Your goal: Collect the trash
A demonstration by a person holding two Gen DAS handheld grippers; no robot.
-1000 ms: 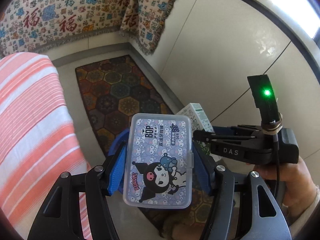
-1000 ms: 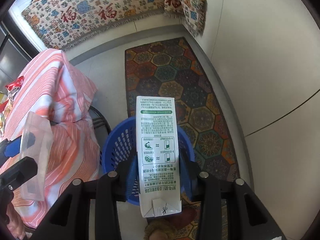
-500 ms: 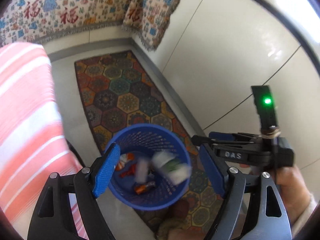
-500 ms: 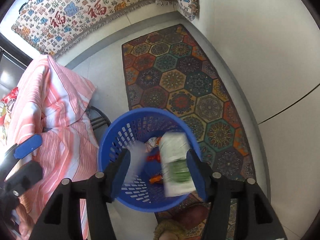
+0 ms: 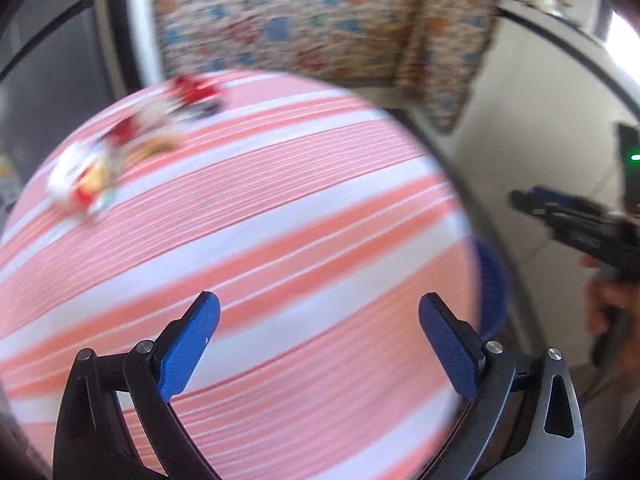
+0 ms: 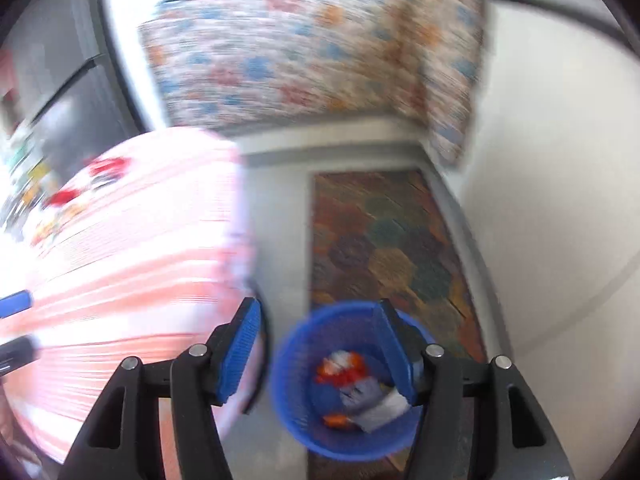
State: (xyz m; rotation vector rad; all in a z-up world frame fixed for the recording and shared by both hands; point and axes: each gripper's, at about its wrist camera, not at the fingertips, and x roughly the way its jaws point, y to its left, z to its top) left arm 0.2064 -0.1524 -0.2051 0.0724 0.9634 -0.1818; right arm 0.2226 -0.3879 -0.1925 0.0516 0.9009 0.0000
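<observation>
Both grippers are empty now. The left gripper has its jaws spread as wide as they go, having just been opening, with nothing between the blue pads; it hangs over the round table covered in a pink-and-white striped cloth. The right gripper has also just been opening, and its jaws stand apart with nothing held; through the gap shows the blue mesh wastebasket on the floor just beside the table's edge, at the near end of a patterned rug.

Part of the job looks done. The basket already holds several discarded items: something red and white, a greyish-white carton or box shape and an orange scrap, all too blurred to name more closely.

Part is left. In the left wrist view a loose cluster of wrappers lies near the far left edge of the table, and a red packet sits at the far edge beyond it. They read as crumpled, shiny snack packaging in red, white and yellow, light and thin, probably easy to pinch but apt to slip or crackle flat. Motion blur hides their count and exact shapes. The right wrist view shows the same red and white litter on the table's far side, well apart from the basket. By my judgement, collection is somewhere around midway, with the table's remaining scraps as the next targets.
</observation>
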